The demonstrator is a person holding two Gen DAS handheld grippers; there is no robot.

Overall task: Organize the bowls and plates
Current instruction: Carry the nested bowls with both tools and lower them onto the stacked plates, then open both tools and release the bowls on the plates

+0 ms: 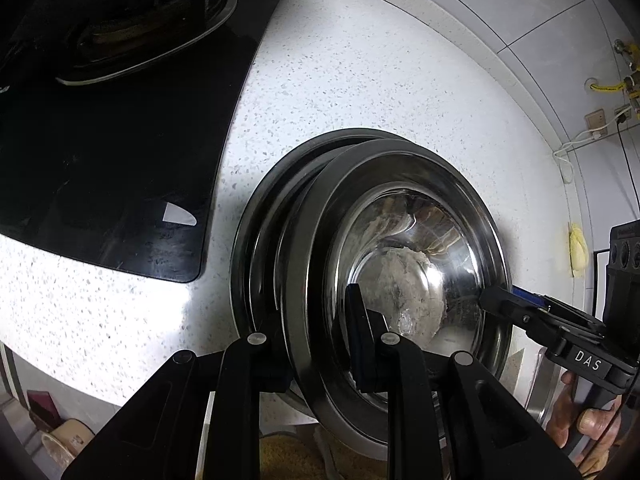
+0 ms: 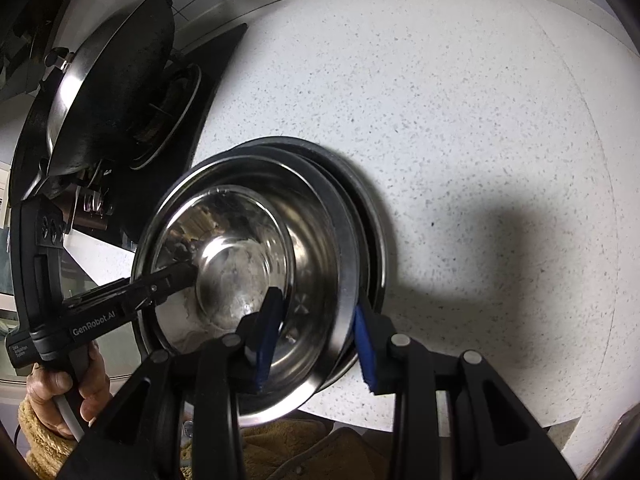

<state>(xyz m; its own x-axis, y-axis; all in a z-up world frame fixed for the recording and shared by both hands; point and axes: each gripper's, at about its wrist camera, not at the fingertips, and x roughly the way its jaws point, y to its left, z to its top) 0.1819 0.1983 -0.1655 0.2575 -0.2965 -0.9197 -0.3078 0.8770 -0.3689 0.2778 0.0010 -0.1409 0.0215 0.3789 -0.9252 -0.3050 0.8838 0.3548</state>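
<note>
A shiny steel bowl [image 1: 404, 264] with a wide rim sits on top of a stack of steel plates [image 1: 260, 216] on the white speckled counter. My left gripper [image 1: 320, 340] straddles the bowl's left rim, one finger inside and one outside, shut on it. It shows in the right wrist view [image 2: 176, 276] at the bowl's left. My right gripper [image 2: 320, 336] straddles the right rim of the bowl [image 2: 240, 264], blue pads on either side, shut on it. It shows in the left wrist view [image 1: 504, 300]. The plates [image 2: 368, 216] peek out behind the bowl.
A black glass hob [image 1: 120, 152] with a dark wok [image 2: 104, 92] on its burner lies to the left. The counter [image 2: 460, 120] stretches right and back to a tiled wall [image 1: 540, 20] with sockets and cables. The counter's front edge is just below the bowl.
</note>
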